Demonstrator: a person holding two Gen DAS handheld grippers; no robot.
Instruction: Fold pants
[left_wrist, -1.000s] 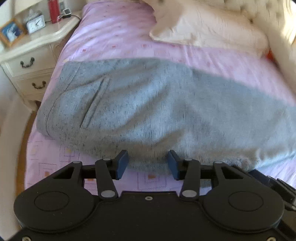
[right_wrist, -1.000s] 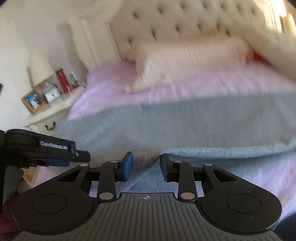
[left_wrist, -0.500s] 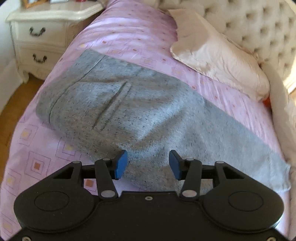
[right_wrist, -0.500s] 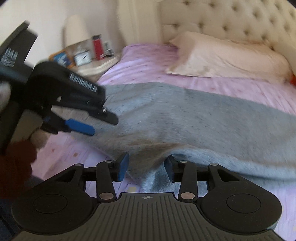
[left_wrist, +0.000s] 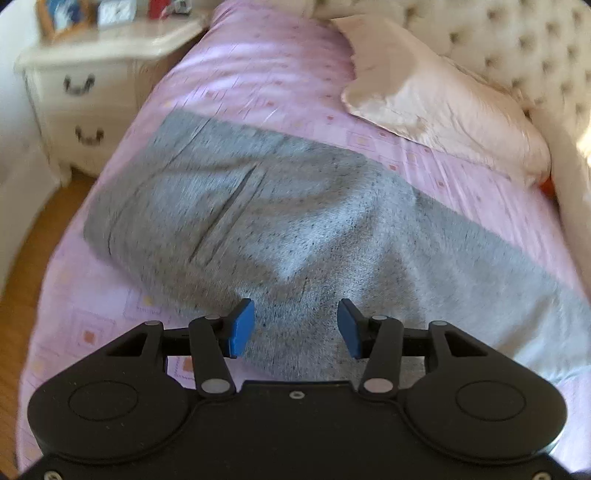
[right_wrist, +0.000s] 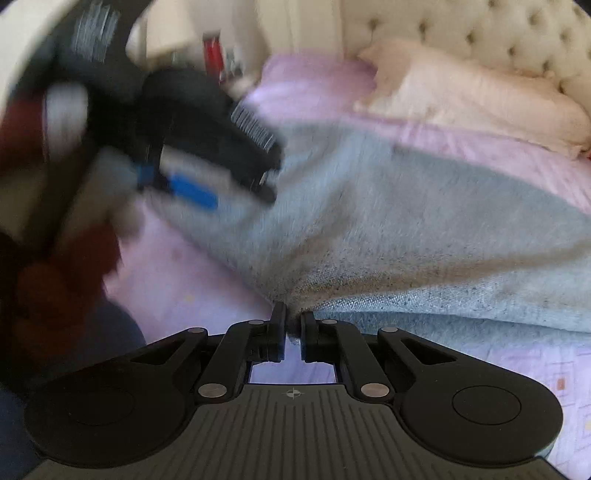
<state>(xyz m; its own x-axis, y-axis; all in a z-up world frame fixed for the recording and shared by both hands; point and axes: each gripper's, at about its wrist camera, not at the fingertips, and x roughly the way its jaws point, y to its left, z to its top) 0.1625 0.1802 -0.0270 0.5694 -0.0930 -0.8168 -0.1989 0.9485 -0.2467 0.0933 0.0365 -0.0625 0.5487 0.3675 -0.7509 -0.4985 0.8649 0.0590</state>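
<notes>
Our right gripper (right_wrist: 291, 328) pinches the near edge of the grey pants (left_wrist: 295, 221), lifting a ridge of cloth, while our left gripper (left_wrist: 291, 328) hangs with its blue pads spread wide above that same near hem. We see the pants lying across the pink bedsheet (left_wrist: 258, 74), with bare sheet toward the pillow (left_wrist: 443, 99) and the nightstand (left_wrist: 92, 74) past the bed's left edge.
</notes>
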